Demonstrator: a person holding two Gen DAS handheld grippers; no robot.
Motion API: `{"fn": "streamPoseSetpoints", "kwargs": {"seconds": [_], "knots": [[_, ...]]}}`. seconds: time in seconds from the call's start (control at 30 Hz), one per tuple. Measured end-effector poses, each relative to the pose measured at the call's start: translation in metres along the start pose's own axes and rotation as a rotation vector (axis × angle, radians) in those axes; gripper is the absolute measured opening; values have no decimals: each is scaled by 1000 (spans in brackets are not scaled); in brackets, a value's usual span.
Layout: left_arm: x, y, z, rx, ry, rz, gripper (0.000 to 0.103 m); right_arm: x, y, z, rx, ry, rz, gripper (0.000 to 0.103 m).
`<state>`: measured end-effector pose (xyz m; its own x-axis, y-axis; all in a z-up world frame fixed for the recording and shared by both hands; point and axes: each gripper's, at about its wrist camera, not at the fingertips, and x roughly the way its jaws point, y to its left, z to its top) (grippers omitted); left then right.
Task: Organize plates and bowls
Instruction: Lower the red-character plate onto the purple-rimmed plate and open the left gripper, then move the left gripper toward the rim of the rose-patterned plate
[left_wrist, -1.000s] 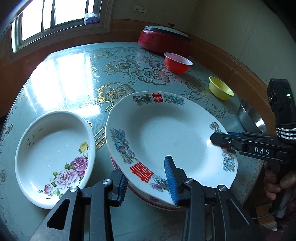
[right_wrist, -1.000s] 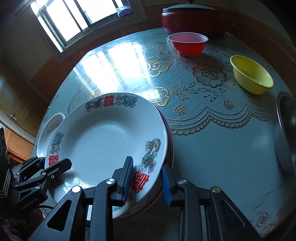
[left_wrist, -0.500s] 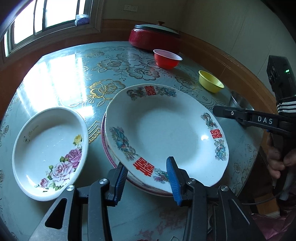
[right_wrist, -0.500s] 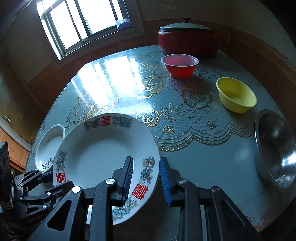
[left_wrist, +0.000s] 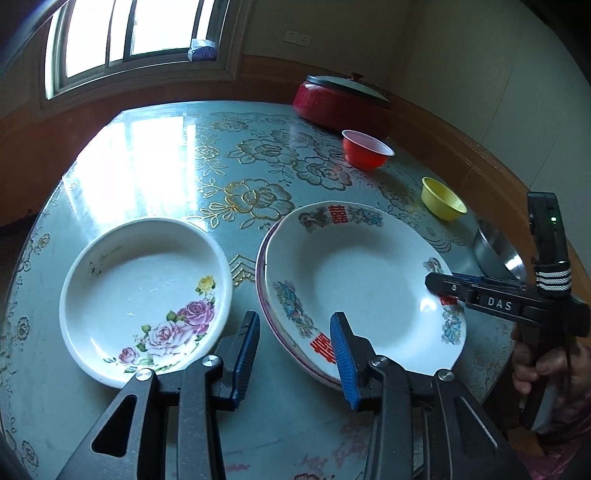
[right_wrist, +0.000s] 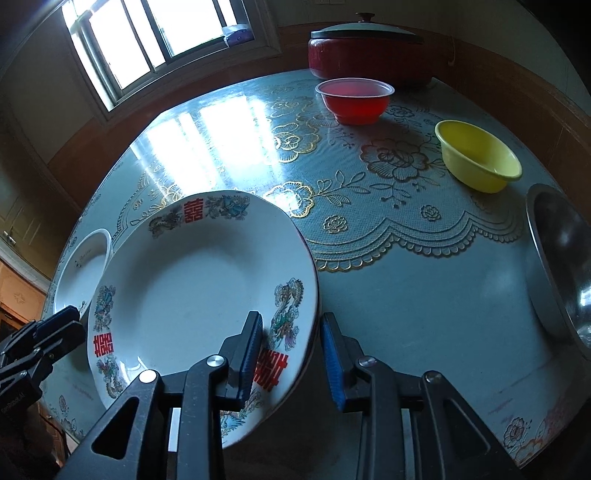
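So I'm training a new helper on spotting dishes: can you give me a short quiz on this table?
1. True or false: the yellow bowl sits inside the red bowl.
2. Which dish lies on top of another plate? A) rose plate B) red-character plate C) yellow bowl
3. How many bowls are on the table?

Key: 1 false, they stand apart. 2 B. 3 three: red bowl, yellow bowl, steel bowl.

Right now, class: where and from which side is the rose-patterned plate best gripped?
Grip the rose plate at its raised near rim, by the roses, coming from the camera side with the left gripper. The sloping lip lets one finger go over and one under.
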<state>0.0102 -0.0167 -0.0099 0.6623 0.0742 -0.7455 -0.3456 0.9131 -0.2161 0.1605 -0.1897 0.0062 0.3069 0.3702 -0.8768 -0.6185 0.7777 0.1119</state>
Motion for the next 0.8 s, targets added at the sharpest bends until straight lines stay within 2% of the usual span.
{"fn": "streamPoseSetpoints", "kwargs": {"seconds": [0.1, 0.13, 0.23, 0.6, 0.8], "knots": [[12, -2, 1, -21, 29, 11, 24, 1, 2, 1, -31, -21, -15, 31], [16, -4, 1, -19, 39, 25, 23, 2, 4, 1, -41, -27, -26, 31], [18, -8, 0, -12, 28, 31, 22, 3, 7, 1, -66, -44, -53, 30], [17, -8, 1, -14, 10, 53, 22, 5, 8, 6, -77, -44, -54, 30], [9, -12, 4, 12, -29, 70, 22, 7, 13, 6, -106, -40, -71, 32]]}}
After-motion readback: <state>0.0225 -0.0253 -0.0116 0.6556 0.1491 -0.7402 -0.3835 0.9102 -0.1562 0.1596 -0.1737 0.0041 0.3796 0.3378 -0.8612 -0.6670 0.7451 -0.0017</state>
